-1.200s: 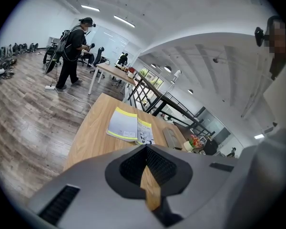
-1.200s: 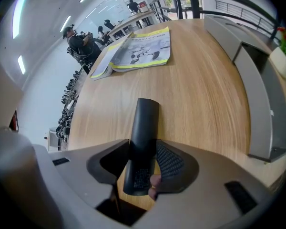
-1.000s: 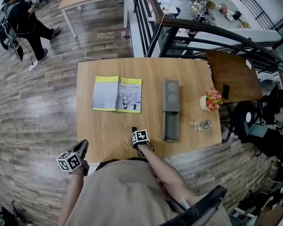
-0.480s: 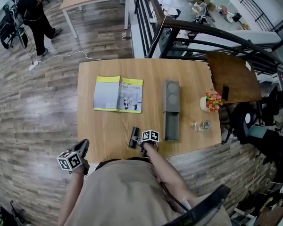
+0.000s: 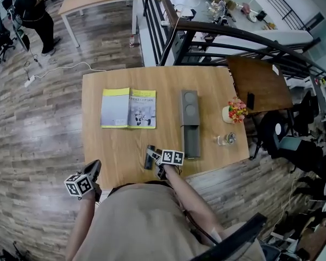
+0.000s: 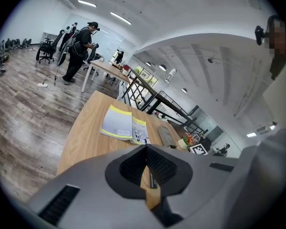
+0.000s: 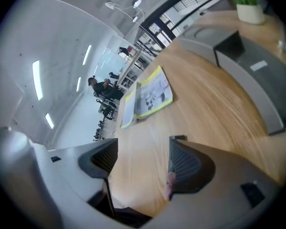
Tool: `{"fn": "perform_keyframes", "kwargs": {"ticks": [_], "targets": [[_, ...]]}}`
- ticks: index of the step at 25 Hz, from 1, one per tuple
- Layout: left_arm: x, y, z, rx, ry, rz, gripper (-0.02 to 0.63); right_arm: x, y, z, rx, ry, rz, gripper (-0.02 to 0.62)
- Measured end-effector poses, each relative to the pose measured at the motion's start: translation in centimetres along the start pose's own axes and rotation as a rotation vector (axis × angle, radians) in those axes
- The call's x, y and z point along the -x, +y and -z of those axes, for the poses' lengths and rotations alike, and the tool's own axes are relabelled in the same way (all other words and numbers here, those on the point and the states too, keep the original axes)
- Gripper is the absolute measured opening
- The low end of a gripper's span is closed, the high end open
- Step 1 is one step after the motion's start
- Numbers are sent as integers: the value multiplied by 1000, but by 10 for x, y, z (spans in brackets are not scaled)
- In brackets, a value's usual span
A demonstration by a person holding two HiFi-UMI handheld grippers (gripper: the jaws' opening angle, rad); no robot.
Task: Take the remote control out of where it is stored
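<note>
Spreading across most of the head view, the grey-brown plank floor (image 5: 32,135) surrounds a rectangular light wooden table (image 5: 108,140), with a black metal railing (image 5: 206,31) running behind the table's far edge. A person in dark clothes (image 5: 32,10) stands far off at the upper left.

On the table's left half an open yellow-edged paper booklet (image 5: 128,108) lies flat. To the right of it sits the long grey rectangular storage box (image 5: 189,123), set lengthwise from far to near. Its far half shows two round recesses on top, and its near half is a lower, open tray.

The left gripper (image 6: 146,148) hangs off the table's front left corner. Its jaws are pressed together with nothing between them.

The right gripper (image 7: 143,144) is over the table's front edge and points towards the booklet. Its jaws have just been opening and now stand wide apart, with only bare tabletop between the pads.

The slim black remote control (image 5: 149,157) lies on the wood outside the box, close to the front edge. It sits just left of the right gripper, clear of the tray.

Near the right edge stand a small white pot of red and yellow flowers (image 5: 232,112) and, nearer the person, a clear drinking glass (image 5: 224,140).
</note>
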State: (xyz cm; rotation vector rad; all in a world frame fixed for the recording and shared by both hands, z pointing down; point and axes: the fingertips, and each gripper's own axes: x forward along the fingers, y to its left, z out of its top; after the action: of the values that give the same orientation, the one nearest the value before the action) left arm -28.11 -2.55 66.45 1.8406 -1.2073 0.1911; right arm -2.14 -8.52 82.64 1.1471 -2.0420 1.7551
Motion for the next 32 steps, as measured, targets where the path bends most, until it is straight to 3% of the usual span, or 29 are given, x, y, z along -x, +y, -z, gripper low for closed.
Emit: {"fn": "perform_keyframes", "kwargs": {"ticks": [8, 13, 22, 25, 30, 32], "targets": [[-4, -12, -11, 4, -9, 67, 3, 73, 91, -89, 321, -363, 4, 331], [-5, -19, -21, 54, -25, 128, 3, 111, 137, -117, 442, -482, 6, 304], [3, -39, -52, 113, -59, 227, 3, 163, 199, -129, 546, -625, -1, 273], [4, -52, -65, 90, -64, 256, 3, 180, 218, -129, 593, -669, 8, 268], [5, -79, -82, -38, -83, 274, 3, 207, 242, -127, 663, -747, 12, 253], [4, -88, -90, -47, -102, 294, 3, 216, 249, -127, 684, -765, 18, 252]]}}
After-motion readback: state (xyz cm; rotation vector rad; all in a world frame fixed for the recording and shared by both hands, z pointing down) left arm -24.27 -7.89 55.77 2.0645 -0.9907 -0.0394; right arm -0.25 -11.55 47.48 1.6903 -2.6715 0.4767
